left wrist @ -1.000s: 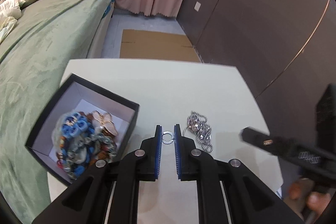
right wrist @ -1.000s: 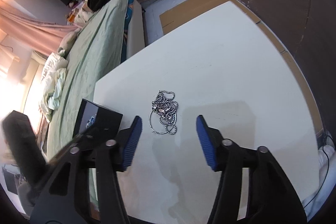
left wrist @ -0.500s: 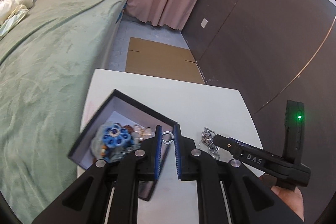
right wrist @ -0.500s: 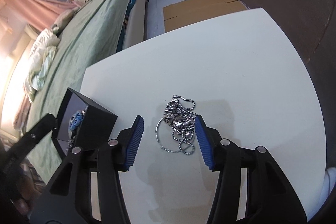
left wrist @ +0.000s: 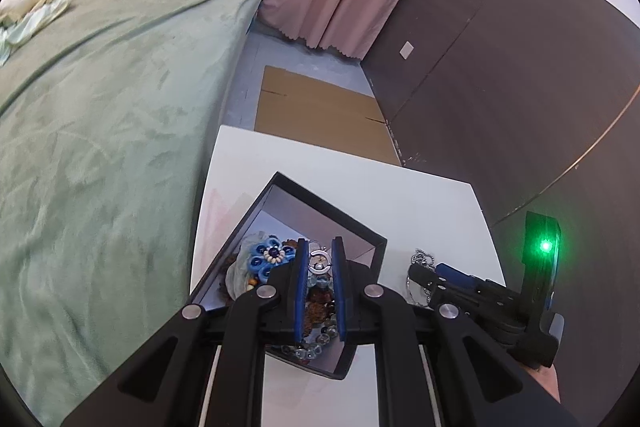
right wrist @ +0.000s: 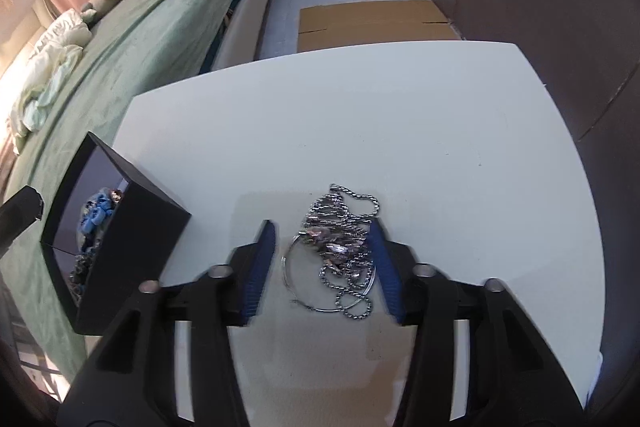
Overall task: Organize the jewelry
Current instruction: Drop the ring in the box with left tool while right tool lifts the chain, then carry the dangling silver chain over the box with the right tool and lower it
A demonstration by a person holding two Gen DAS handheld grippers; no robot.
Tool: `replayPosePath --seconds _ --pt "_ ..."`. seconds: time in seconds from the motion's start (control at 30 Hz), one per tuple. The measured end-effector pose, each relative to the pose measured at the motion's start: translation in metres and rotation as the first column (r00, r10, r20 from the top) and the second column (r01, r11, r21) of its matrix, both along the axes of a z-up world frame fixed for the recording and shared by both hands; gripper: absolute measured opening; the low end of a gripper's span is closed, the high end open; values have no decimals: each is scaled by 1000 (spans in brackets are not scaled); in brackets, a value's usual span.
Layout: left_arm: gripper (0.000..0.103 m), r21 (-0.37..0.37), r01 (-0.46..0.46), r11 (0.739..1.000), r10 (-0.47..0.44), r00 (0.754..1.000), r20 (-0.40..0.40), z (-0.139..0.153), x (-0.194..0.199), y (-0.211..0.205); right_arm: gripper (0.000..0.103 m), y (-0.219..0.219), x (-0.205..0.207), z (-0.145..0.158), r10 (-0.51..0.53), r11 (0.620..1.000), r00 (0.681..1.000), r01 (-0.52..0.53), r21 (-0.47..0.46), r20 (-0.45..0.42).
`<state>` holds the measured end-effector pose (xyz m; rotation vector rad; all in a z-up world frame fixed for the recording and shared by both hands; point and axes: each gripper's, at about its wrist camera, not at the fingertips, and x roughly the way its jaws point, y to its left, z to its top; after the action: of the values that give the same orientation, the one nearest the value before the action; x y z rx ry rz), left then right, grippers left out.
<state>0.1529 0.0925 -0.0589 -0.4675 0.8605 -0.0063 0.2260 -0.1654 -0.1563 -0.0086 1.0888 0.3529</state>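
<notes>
Blue-padded, my left gripper (left wrist: 319,259) pinched a small silver ring (left wrist: 319,261) above the black box (left wrist: 360,233) for dropping in, while my right gripper (right wrist: 323,247) was closing around the tangled chain (right wrist: 340,247) on the white table (right wrist: 400,131).

My left tool (left wrist: 319,259), black arms with blue pads, points steeply down, its jaws nearly together and pinching a small silver ring (left wrist: 319,261) at the tips. My right tool (right wrist: 322,251), the same black and blue build, tilts down steeper, and its jaws are closing with a tangled silver ball chain (right wrist: 342,247) between the pads.
</notes>
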Motion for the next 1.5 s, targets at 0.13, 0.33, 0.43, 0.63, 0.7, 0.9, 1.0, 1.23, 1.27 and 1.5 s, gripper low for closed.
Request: replayPosePath --seconds 0.13,0.33,0.43,0.63,0.7,0.9,1.0,1.23,1.27,1.5 --pt "10 -25 7 1000 -7 1000 -3 -1 1 5 32 -2 -1 -1 -15 1000 1000 15 7 -3" --pt "28 -103 -7 995 5 1000 -12 -4 0 17 32 -8 -9 19 -37 996 999 36 79 18" --pt "39 -106 -18 994 19 1000 5 1 -2 23 32 -11 -17 35 -42 994 998 36 106 52" --pt "45 -115 -24 993 27 999 22 6 -5 35 32 -17 -27 75 -49 987 991 29 157 127" --pt "46 -117 -25 993 28 999 27 8 -6 37 32 -18 -29 86 -52 987 987 28 158 150" --pt "50 -125 -21 992 27 999 45 13 -9 40 32 -16 -36 125 -56 988 972 21 153 230" --pt "50 -130 -24 991 30 998 49 14 -10 42 32 -14 -41 145 -58 988 961 17 151 271" --pt "50 -146 -33 989 41 998 54 16 -12 46 32 -11 -52 196 -64 989 928 9 151 366" --pt "50 -148 -33 988 41 998 55 16 -13 46 32 -10 -54 202 -64 989 924 8 151 376" --pt "53 -161 -44 986 54 997 62 17 -15 51 32 -1 -63 252 -59 989 886 -11 147 460"
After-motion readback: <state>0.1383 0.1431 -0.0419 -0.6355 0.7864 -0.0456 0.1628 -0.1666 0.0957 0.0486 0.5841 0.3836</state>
